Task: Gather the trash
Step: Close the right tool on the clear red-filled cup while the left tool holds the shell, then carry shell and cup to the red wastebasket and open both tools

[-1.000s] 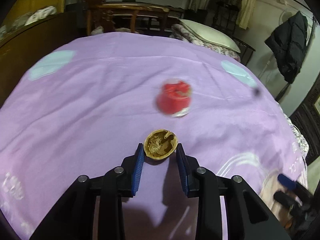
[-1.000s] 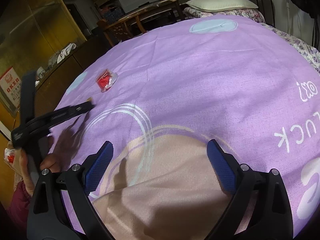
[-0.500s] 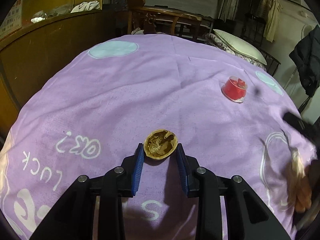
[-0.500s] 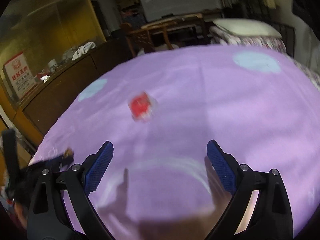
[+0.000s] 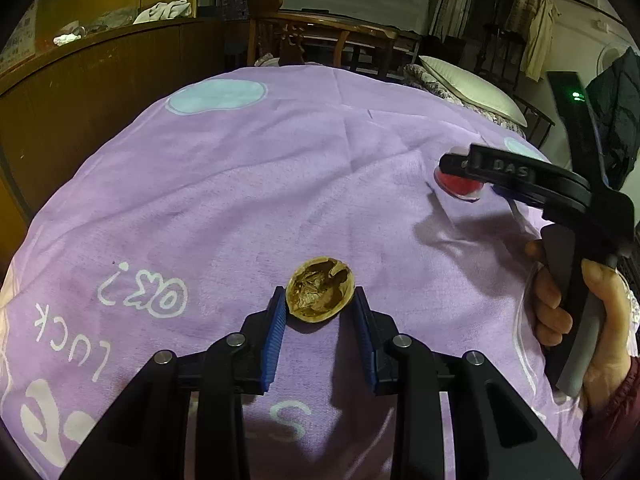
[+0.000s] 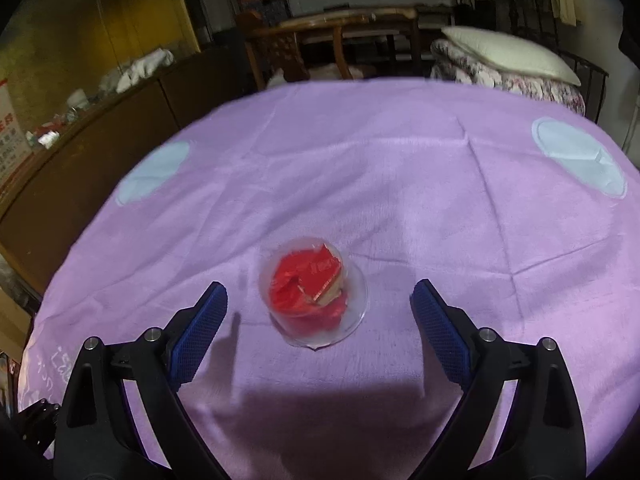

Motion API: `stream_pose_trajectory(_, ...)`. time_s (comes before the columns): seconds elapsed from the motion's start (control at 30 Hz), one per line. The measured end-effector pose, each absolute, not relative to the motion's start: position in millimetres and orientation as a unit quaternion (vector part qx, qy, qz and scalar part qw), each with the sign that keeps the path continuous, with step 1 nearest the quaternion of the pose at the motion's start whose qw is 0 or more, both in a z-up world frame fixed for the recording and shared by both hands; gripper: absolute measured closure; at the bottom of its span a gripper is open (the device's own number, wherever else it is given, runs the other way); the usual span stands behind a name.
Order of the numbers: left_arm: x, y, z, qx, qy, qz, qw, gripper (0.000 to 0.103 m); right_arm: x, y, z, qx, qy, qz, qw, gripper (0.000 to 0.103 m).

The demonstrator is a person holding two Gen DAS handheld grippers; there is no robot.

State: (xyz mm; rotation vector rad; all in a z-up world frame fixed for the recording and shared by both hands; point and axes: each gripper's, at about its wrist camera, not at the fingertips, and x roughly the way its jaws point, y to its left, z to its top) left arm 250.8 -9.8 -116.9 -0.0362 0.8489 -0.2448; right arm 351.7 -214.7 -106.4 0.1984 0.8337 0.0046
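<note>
My left gripper [image 5: 320, 310] is shut on a brown walnut shell half [image 5: 320, 294], held between its blue pads above the purple cloth [image 5: 240, 200]. A clear plastic cup holding red wrappers [image 6: 314, 298] lies on the cloth. My right gripper [image 6: 320, 320] is open wide, with the cup just ahead between its fingers. In the left wrist view the right gripper [image 5: 520, 176] reaches over the cup [image 5: 460, 186], partly hiding it.
The purple cloth [image 6: 400, 180] covers a round table. A wooden cabinet [image 5: 80, 92] runs along the left. A wooden chair [image 6: 320, 48] and a bed with a pillow [image 6: 508, 54] stand behind the table.
My right gripper has swung across the table to the red cup, which now lies between its open fingers. My left gripper has turned left, still holding the walnut shell.
</note>
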Motion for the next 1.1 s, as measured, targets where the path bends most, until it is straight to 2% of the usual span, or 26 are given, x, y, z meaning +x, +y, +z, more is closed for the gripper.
stream_pose_trajectory(0.07, 250, -12, -117, -0.012, 0.411, -0.116, 0.904, 0.071, 351, -218, -108, 0.105, 0.406, 0.008, 0.908, 0.049)
stream_pose_trajectory(0.63, 215, -3, -97, -0.001, 0.388, -0.087, 0.917, 0.07, 268, -214, -88, 0.112, 0.36, 0.038, 0.925, 0.049)
stream_pose_trajectory(1.1, 142, 11, -35, 0.012, 0.332, -0.06, 0.941, 0.07, 159, -197, -55, 0.121, 0.313, 0.08, 0.939, 0.049)
